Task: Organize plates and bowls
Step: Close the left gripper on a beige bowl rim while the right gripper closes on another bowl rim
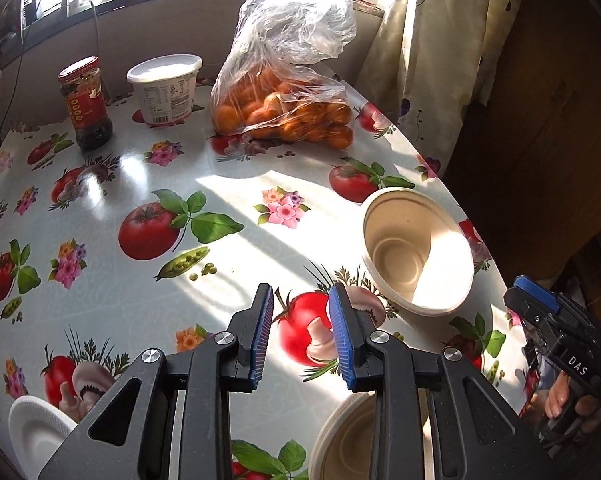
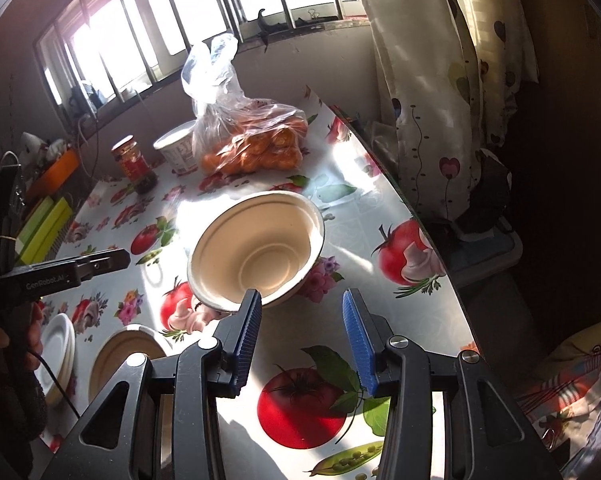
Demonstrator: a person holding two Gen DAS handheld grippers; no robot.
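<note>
Right now the loose beige bowl (image 2: pixel 256 250) sits upright mid-frame in the right wrist view, its near rim just ahead of the right gripper (image 2: pixel 300 344), whose jaws are wide apart and empty. Left gripper (image 1: pixel 300 336) is half-spread, empty, with that bowl (image 1: pixel 416 256) off to frame right. Right is nearer. Second bowl (image 2: pixel 126 360) and plate stack (image 2: pixel 58 354), probably the target, sit lower left.

Both wrist views look forward and down over the desk (image 1: pixel 228 184) toward the window. Each sits close above it. They share the beige bowl (image 1: pixel 416 252) (image 2: pixel 256 246), seen nearer and more central from the right wrist.
</note>
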